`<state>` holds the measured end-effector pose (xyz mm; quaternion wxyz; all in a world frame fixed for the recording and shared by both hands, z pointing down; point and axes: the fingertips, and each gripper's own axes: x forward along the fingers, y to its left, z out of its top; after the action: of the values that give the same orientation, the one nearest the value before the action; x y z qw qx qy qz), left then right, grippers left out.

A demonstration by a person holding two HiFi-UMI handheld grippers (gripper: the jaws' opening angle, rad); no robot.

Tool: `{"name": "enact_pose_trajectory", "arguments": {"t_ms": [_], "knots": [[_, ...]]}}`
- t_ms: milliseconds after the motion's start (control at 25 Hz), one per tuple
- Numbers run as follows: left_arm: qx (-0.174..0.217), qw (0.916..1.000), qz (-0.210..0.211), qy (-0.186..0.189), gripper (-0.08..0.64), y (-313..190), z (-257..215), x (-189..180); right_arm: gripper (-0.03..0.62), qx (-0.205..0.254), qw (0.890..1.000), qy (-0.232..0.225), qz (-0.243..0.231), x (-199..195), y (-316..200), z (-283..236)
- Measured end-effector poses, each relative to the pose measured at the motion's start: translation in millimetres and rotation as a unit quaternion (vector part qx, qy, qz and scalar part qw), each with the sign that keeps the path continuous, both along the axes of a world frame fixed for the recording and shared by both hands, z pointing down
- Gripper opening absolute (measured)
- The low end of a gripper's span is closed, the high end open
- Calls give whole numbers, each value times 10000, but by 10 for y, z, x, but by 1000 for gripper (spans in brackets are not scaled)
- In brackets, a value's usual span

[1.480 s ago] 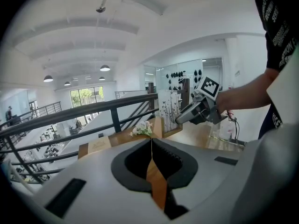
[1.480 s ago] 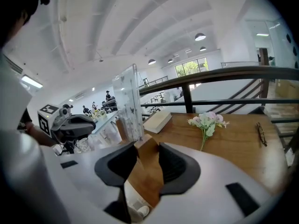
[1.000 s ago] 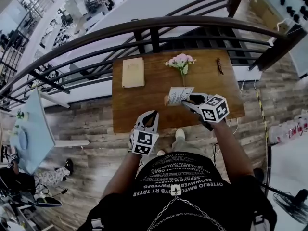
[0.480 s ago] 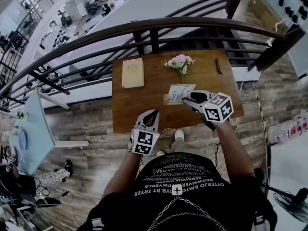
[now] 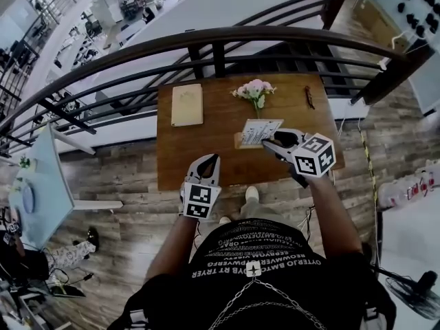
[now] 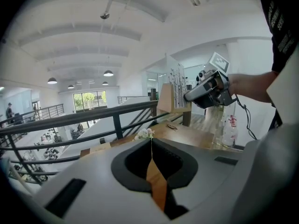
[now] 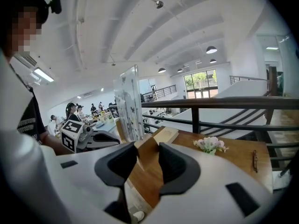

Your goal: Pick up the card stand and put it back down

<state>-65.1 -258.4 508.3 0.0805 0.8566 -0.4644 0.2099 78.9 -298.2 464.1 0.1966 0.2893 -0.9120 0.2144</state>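
My right gripper is shut on the card stand, a small wooden block with an upright printed card. It hangs just above the wooden table, near the front right. In the right gripper view the wooden base sits between the dark pads and the clear card rises to the left. The left gripper view shows the stand lifted off the tabletop. My left gripper is shut on nothing and hovers over the table's front edge, left of the stand.
A beige notebook lies at the table's back left, a small pink flower bunch at back centre, and a thin dark object at back right. A dark metal railing curves behind the table. Wood floor lies below.
My right gripper has lifted the card stand a little higher off the table. The left gripper has hardly moved.
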Motion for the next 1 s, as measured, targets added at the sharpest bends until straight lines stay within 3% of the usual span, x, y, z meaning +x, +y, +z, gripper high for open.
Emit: {"name": "enact_pose_trajectory", "arguments": {"t_ms": [400,1000], "knots": [[25,10000,-72,57,29,-16,13,16,156,-224,9994,68,243,132,-210,605],[-352,9977,-325,-471,29,-152,250,-27,156,-417,9963,581,469,268,-552,1983]]}}
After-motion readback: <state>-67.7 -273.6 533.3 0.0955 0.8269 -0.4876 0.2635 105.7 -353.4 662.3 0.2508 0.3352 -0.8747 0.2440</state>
